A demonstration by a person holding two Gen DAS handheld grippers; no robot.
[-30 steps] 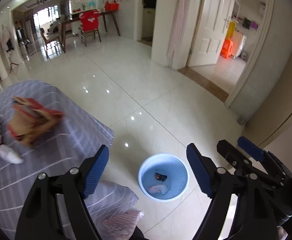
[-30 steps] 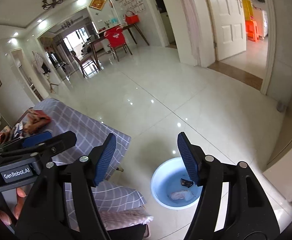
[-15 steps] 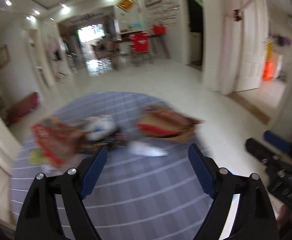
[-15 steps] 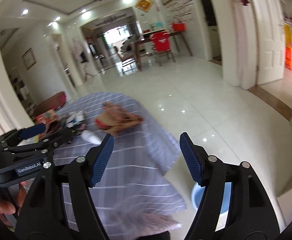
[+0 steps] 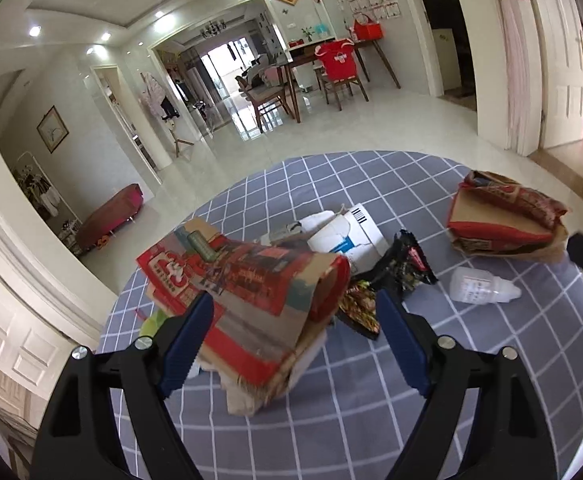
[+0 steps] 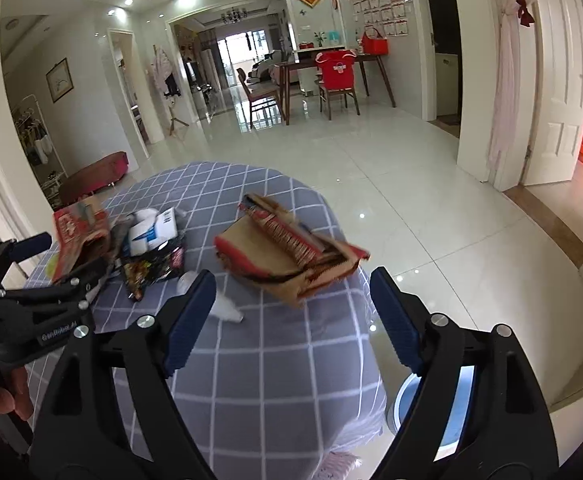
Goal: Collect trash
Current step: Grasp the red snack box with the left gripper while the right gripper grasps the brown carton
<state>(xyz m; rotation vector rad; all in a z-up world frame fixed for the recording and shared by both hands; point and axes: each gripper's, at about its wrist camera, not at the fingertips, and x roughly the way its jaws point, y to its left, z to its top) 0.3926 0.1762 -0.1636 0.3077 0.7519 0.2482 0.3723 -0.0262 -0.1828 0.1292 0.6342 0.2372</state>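
Floor point(image 6: 431, 208), glossy pale tile, runs wide and bare past the round table's point(image 6: 275, 376) right edge; a blue bin point(image 6: 461, 404) sits low beside that edge. The left gripper point(image 5: 293, 336) tilts down, fingers released wide, above a crumpled red-and-brown carton point(image 5: 259, 300). The right gripper point(image 6: 291, 316) tilts down too, jaws opening with nothing between them, short of a torn carton point(image 6: 287, 260). Smaller: white pack point(image 5: 347, 236), dark wrapper point(image 5: 403, 264), clear bottle point(image 5: 481, 286).

Both wrist views tilt down, sharing table point(image 5: 371, 420) point(image 6: 275, 380); left nearer.
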